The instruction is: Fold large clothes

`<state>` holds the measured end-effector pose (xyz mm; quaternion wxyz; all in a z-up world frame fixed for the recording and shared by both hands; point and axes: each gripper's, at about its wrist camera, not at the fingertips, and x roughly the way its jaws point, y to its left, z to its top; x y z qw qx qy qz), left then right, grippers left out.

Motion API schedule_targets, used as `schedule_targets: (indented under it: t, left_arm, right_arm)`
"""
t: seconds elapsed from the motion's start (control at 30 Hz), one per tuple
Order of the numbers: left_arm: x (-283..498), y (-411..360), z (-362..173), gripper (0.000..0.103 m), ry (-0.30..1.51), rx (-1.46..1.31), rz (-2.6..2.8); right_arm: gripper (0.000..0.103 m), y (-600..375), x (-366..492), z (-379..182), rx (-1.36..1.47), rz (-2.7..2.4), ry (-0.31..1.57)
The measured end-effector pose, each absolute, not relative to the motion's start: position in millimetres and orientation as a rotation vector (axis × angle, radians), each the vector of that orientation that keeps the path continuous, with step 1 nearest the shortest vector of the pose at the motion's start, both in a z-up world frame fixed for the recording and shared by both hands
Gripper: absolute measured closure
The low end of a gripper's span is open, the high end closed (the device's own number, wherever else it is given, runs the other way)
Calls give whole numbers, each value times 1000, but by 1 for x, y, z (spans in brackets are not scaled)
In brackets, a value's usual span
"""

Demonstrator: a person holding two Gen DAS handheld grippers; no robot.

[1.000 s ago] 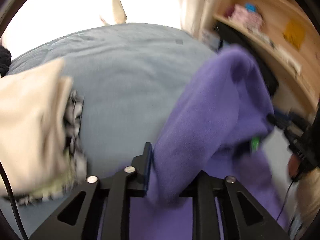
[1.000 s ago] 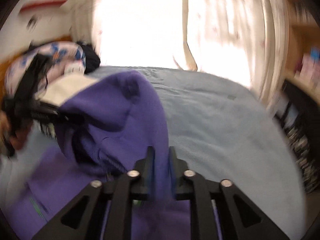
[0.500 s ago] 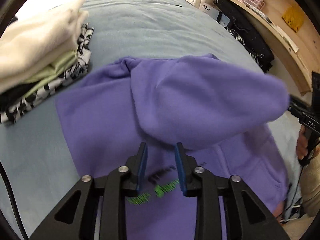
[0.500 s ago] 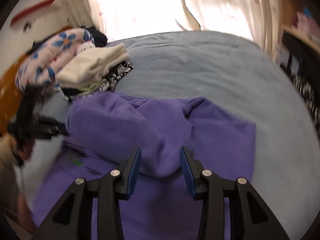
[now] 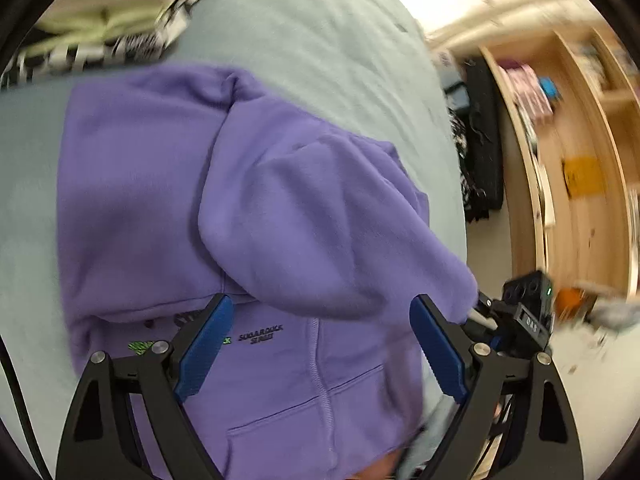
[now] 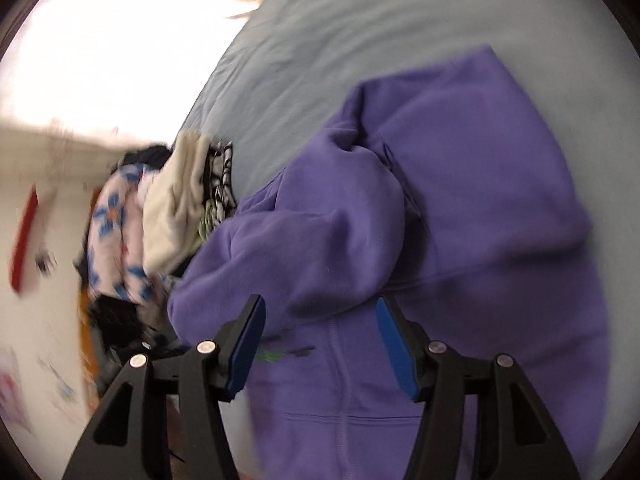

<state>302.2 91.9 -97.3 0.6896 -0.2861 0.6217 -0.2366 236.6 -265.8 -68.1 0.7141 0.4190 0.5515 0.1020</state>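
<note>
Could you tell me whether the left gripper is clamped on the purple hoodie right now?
No, the left gripper stands open above the purple hoodie, pads clear of the fabric.

Both views look forward and steeply down along their own fingers, close above the purple hoodie (image 5: 248, 208) spread on the grey-blue bed (image 5: 320, 40). The left wrist view faces toward a wooden shelf (image 5: 576, 184) at its right; the right wrist view (strongly rolled) faces a bright window. They share the hoodie, the bed and the folded clothes stack (image 6: 180, 208)
</note>
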Motion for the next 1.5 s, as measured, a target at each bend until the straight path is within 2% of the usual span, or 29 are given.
schedule_targets:
  t: [0.17, 0.57, 0.63, 0.67, 0.7, 0.73, 0.77, 0.8, 0.83, 0.87, 0.9, 1.13, 1.2, 1.33, 1.43, 1.5]
  left_arm:
    - [321, 90, -120, 14, 1449, -730, -449]
    - [321, 70, -168, 14, 1580, -666, -436]
    - [317, 69, -173, 18, 1565, -668, -435]
    - [315, 69, -174, 28, 1546, -666, -438]
    - [313, 68, -174, 47, 1531, -659, -445]
    - [310, 66, -173, 58, 1512, -643, -454]
    - [308, 64, -173, 77, 1500, -628, -461]
    - [305, 61, -170, 85, 1475, -595, -466]
    - [301, 59, -165, 86, 1437, -555, -465]
    - [298, 55, -161, 90, 1411, -528, -469]
    - [295, 52, -155, 92, 1378, -496, -475]
    - [253, 39, -128, 94, 1156, -334, -584]
    - [244, 33, -144, 94, 1160, -282, -578]
    - [236, 30, -183, 93, 1216, -299, -537]
    - [238, 31, -177, 82, 1203, -310, -519]
    - [236, 30, -168, 66, 1193, -265, -496]
  right_arm:
    - [39, -257, 257, -77, 979, 195, 1248]
    - [39, -234, 270, -114, 858, 128, 1452]
    - [39, -235, 265, -123, 880, 136, 1472]
    - [39, -236, 262, -126, 891, 146, 1470]
    - [39, -236, 260, -128, 893, 159, 1465]
    - [39, -236, 257, -131, 887, 173, 1454]
    - [40, -235, 255, -132, 873, 187, 1443]
    - [46, -233, 253, -133, 849, 196, 1431]
    - [62, -229, 252, -134, 816, 208, 1425]
    - [85, -226, 251, -134, 792, 219, 1422]
    - [95, -223, 250, -133, 756, 238, 1410]
    - [98, -208, 211, -86, 326, 258, 1107]
    - [98, -205, 202, -100, 223, 232, 1109]
    - [97, -206, 198, -140, 217, 213, 1191]
    - [89, -207, 197, -134, 228, 195, 1190]
    - [73, -212, 195, -128, 233, 176, 1209]
